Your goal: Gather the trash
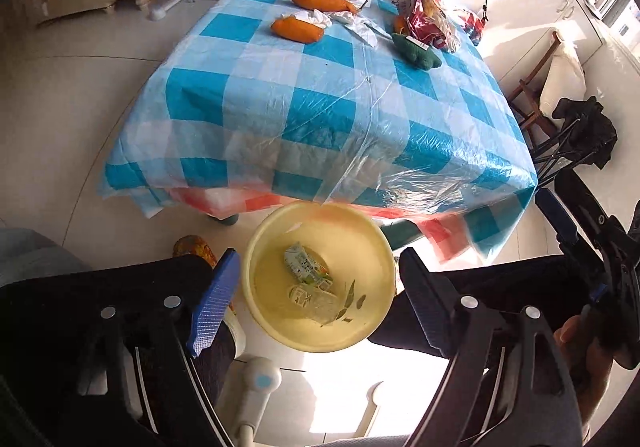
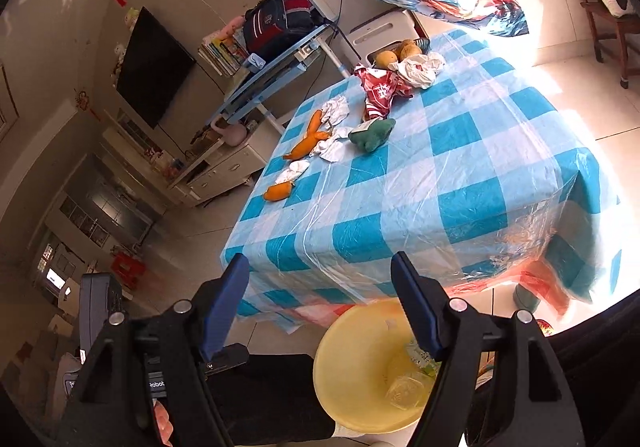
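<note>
Both hand-held grippers, left (image 1: 316, 295) and right (image 2: 320, 303), gape empty over yellow basin (image 1: 376, 247), seemingly clear of tablecloth edge (image 1: 280, 187)

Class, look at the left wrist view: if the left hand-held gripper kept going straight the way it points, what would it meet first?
Probably the yellow basin below, or the crushed carton lying in it; depth is hard to judge.

A glossy, crinkled plastic sheet (image 1: 328, 103) covers the checked table; the yellow basin (image 1: 256, 255) below its edge looks smooth, matt plastic.
</note>
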Action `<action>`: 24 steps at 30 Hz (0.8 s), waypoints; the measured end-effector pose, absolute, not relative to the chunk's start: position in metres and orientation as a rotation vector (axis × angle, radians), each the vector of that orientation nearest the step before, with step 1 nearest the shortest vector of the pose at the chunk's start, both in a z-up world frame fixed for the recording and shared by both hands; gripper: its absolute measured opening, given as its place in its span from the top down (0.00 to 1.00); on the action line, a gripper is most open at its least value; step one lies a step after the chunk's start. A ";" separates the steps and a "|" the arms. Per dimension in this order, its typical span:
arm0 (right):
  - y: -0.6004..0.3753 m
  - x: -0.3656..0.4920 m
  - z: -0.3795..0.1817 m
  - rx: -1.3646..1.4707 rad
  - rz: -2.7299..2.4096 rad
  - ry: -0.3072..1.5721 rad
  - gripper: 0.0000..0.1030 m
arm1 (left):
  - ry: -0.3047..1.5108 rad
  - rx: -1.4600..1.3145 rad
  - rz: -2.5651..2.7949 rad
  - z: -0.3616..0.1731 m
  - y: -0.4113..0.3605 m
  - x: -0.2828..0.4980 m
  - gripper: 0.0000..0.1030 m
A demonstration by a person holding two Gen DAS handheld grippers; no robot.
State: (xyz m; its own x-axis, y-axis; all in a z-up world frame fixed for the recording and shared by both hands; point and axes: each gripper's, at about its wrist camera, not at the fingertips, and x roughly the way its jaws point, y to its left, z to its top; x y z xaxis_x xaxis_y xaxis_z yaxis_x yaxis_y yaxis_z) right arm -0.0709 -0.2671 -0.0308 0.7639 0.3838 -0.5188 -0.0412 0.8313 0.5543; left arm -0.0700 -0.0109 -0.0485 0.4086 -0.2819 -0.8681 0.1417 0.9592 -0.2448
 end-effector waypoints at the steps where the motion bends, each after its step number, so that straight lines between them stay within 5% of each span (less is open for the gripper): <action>1: -0.263 -0.071 -0.026 0.495 0.235 0.654 0.28 | 1.070 -0.127 -0.244 -0.038 -0.008 -0.064 0.21; 9: -0.218 -0.048 -0.010 0.196 0.177 0.569 0.18 | 0.630 -0.002 -0.096 0.034 0.036 -0.030 0.07; 15: -0.190 -0.042 -0.030 0.125 0.159 0.601 0.15 | 0.708 -0.251 -0.086 0.019 0.068 -0.021 0.07; 24: -0.174 -0.045 -0.040 0.047 0.167 0.626 0.13 | 0.672 -0.155 -0.079 0.020 0.056 -0.031 0.07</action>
